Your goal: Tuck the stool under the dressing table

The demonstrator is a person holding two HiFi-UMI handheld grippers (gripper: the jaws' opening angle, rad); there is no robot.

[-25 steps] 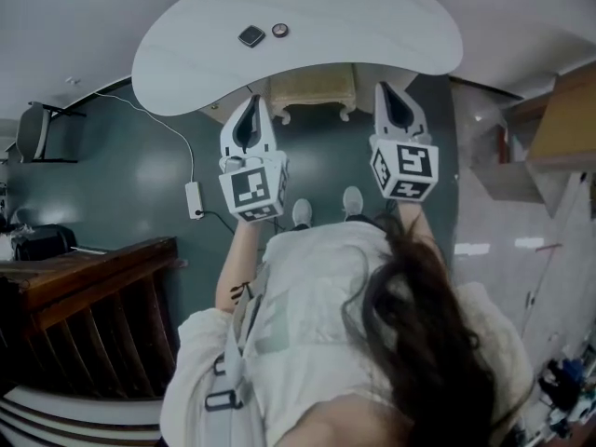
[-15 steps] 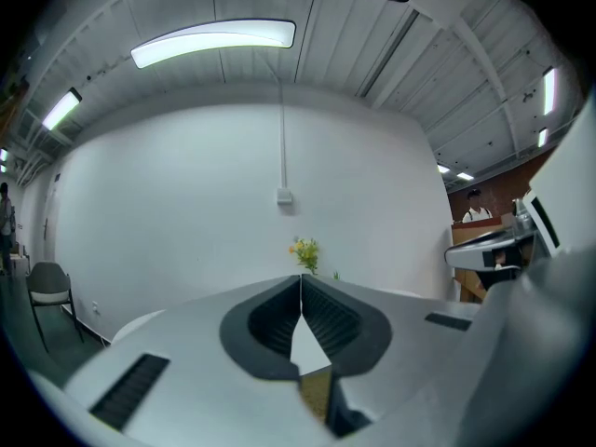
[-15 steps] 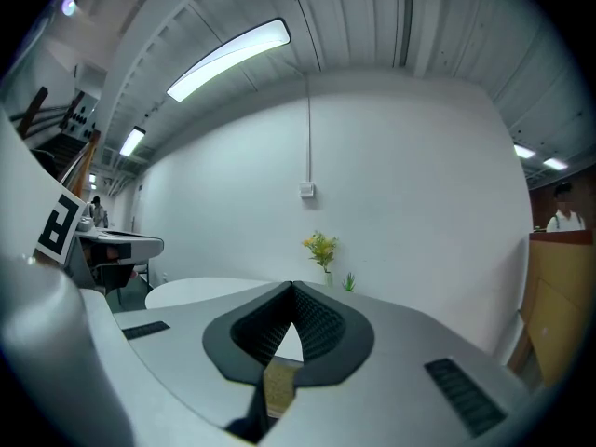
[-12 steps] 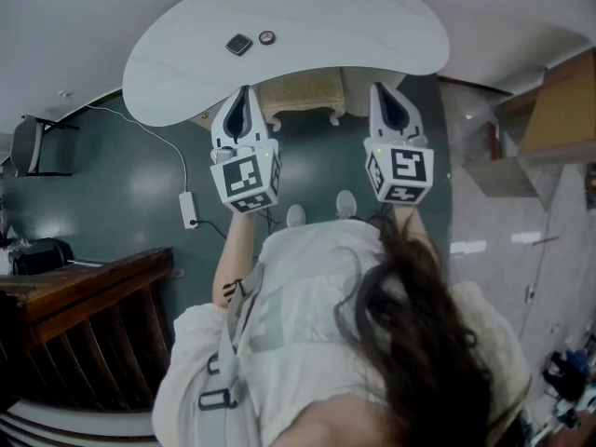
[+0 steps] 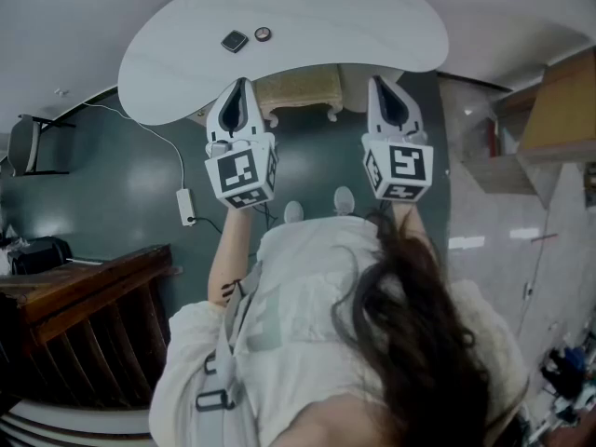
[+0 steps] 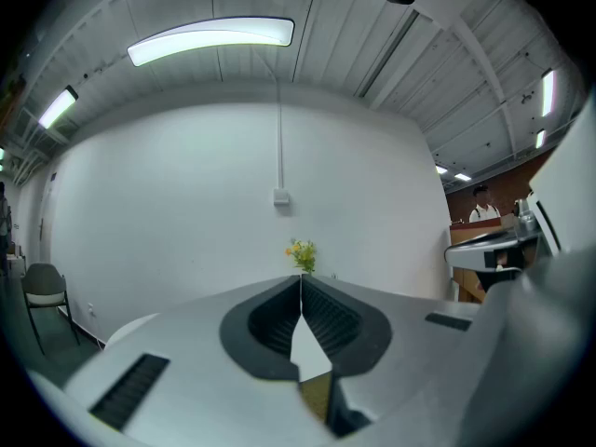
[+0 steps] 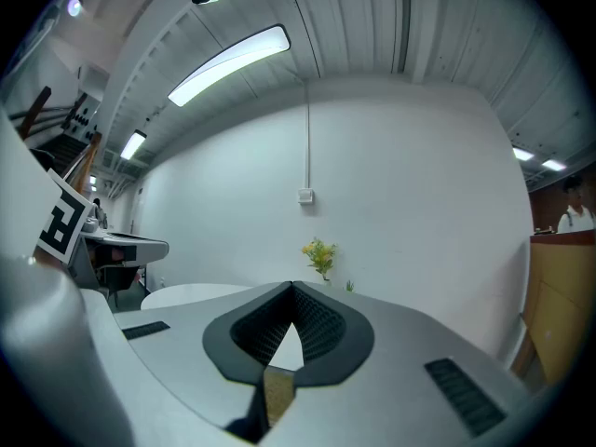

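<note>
Dressing table: white kidney-shaped dressing table top [image 5: 307, 21] at 12 o'clock in the head view, its hollowed edge facing the person.
Stool: cream cushioned stool with carved pale legs [image 5: 300, 89] at 12 o'clock, straight ahead of the person's pale shoes [image 5: 293, 212]. Its far part is hidden beneath the top; the near edge of the seat pokes out from the hollow.
Left gripper: left gripper [image 5: 239, 87] at 11 o'clock of the stool, jaws pressed together with nothing between them. Its own view looks level over the table top towards a small yellow flower sprig [image 6: 300, 252].
Right gripper: right gripper [image 5: 378, 82] at 1 o'clock of the stool, jaws likewise closed and empty.
Contact: neither gripper seems to touch the stool; both appear to ride above table height.
On the table: a small dark square object [image 5: 234, 41] and a small round one [image 5: 264, 33] at 11 o'clock.
Step in hand: probably the last nudge, or checking the result.
Next move: if more tucking is wanted, lower the closed grippers to the seat's near edge and push evenly towards 12 o'clock, keeping the legs square to the hollow.
</note>
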